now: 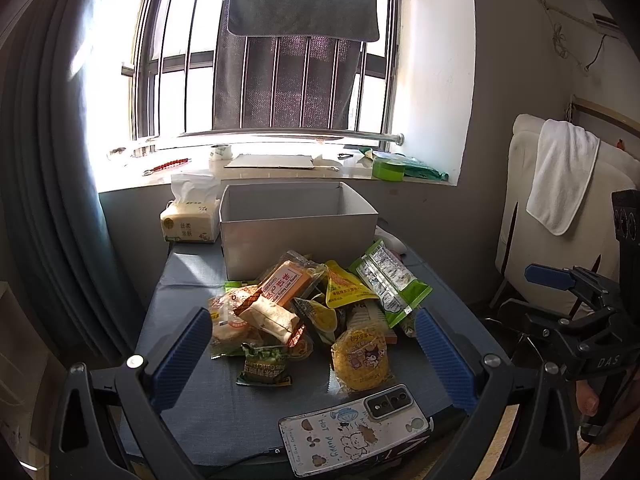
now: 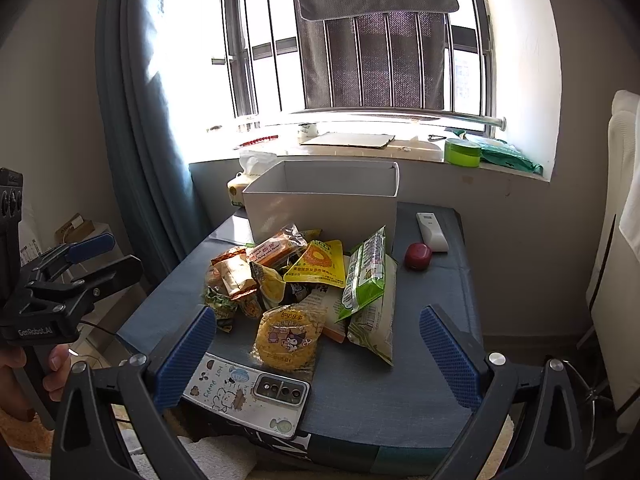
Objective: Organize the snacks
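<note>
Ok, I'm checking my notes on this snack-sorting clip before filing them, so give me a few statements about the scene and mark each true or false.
1. The white cardboard box behind the snack pile shows no snacks inside. True, as far as its visible inner walls show.
2. The left gripper is shut on a snack. False: its jaws stand wide apart, holding nothing.
3. A phone in a cartoon-printed case lies at the near edge of the blue table. True.
4. The round yellow Lay's pack sits inside the box. False: it lies on the table at the front of the pile.
5. The small dark red round object rests beside a white remote. True.
6. The right gripper is shut. False: it is open.
</note>
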A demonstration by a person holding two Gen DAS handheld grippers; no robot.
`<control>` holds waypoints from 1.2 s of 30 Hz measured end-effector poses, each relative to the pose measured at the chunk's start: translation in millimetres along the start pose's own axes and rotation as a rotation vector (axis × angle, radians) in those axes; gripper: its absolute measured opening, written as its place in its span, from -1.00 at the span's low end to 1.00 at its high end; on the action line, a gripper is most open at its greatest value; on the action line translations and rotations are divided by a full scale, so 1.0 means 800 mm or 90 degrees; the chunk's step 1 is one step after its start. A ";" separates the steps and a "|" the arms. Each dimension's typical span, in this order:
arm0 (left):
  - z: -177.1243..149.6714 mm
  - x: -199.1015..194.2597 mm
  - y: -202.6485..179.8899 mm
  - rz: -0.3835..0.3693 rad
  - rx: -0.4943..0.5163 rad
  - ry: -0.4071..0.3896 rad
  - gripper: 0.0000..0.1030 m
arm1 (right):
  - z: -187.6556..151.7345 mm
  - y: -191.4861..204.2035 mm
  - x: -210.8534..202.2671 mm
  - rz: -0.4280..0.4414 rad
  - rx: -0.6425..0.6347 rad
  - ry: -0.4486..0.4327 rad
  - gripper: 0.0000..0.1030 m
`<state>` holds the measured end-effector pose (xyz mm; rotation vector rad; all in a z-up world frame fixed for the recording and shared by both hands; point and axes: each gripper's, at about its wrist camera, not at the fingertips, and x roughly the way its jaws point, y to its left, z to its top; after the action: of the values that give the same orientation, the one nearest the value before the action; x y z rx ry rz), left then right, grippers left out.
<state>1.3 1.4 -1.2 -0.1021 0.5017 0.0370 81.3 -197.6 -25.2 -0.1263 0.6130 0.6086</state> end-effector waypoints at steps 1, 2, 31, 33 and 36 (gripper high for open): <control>0.000 0.000 0.000 0.000 -0.001 0.000 1.00 | 0.000 0.000 0.000 0.000 0.000 -0.001 1.00; 0.000 0.000 0.000 -0.001 -0.001 0.001 1.00 | 0.000 0.000 0.000 0.000 -0.001 -0.001 1.00; -0.026 0.019 0.034 0.033 -0.036 0.014 1.00 | 0.034 -0.092 0.230 0.029 0.044 0.148 1.00; -0.031 0.021 0.036 0.048 -0.030 0.006 1.00 | 0.037 -0.096 0.252 0.033 0.062 0.170 1.00; -0.038 0.026 0.040 0.056 -0.028 0.011 1.00 | 0.035 -0.107 0.279 0.047 0.113 0.205 0.86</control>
<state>2.9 29.8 -40.7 -0.1232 0.5231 0.1325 289.2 -148.4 -135.7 -0.0349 0.9841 0.6071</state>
